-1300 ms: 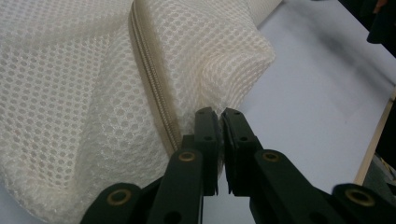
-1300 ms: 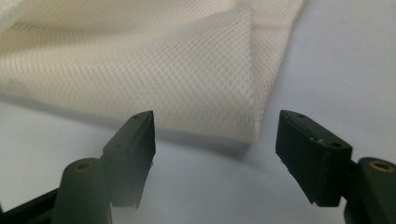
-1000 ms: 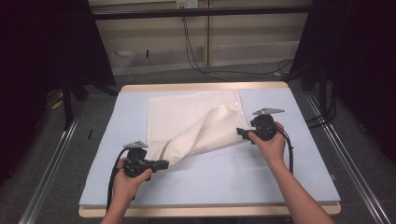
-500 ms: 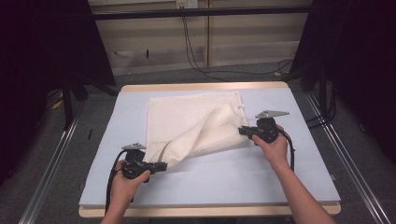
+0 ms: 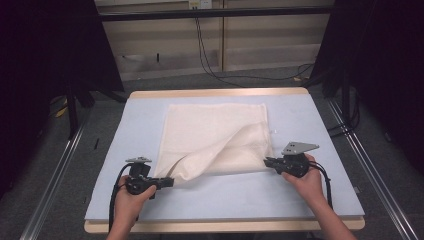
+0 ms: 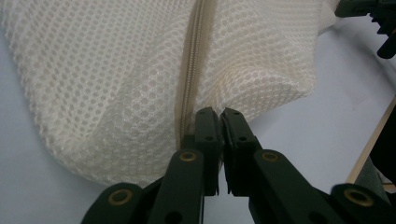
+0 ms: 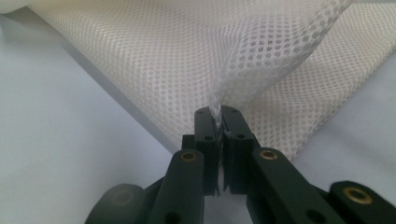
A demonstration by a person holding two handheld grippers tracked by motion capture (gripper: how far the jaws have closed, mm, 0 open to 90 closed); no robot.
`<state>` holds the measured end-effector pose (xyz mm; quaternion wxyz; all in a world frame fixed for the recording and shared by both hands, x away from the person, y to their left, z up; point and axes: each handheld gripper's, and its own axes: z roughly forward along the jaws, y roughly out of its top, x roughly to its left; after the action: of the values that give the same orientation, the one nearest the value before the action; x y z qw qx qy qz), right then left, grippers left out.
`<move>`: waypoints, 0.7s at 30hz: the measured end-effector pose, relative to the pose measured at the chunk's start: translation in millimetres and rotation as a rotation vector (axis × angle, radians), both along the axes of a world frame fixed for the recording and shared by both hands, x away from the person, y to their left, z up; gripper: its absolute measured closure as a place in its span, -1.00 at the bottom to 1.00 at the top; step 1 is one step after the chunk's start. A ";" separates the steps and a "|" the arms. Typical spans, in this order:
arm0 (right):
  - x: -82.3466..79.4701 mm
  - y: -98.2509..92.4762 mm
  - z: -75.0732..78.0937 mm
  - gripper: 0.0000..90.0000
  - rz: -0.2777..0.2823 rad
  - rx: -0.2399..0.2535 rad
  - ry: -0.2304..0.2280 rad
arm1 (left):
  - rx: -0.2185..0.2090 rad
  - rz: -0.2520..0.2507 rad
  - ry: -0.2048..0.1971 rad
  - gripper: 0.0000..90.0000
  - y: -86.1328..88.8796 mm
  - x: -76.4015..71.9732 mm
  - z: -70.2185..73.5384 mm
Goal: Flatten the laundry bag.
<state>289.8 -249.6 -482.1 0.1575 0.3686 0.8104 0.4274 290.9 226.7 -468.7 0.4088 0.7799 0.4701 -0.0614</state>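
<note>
- On the tabletop (image 5: 330,195) a cream mesh laundry bag (image 5: 215,130) is spread flat, its near layer lifted into a ridge running from near-left to right.
- At the bag's near-left corner the left tongs (image 5: 170,181) are clamped shut beside the zipper (image 6: 191,70).
- At the bag's right edge the right tongs (image 5: 266,162) have just been closing; mesh is pinched between their jaws.
- Both hands are equally near the bag, which is held between them; the slider's place cannot be told.
</note>
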 end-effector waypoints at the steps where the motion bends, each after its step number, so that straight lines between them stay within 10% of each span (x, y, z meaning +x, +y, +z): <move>1: -0.9 -0.6 -0.7 0.91 0.005 0.003 0.002 | -0.001 0.006 -0.001 0.91 1.7 -0.7 0.4; 21: -11.5 -9.0 -3.4 0.86 0.012 0.050 -0.005 | -0.060 0.055 -0.037 0.90 28.6 -10.2 19.3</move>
<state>278.3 -258.6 -485.5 0.1476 0.3665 0.8012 0.4493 280.7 255.4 -449.5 0.4420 0.7550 0.4817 -0.0496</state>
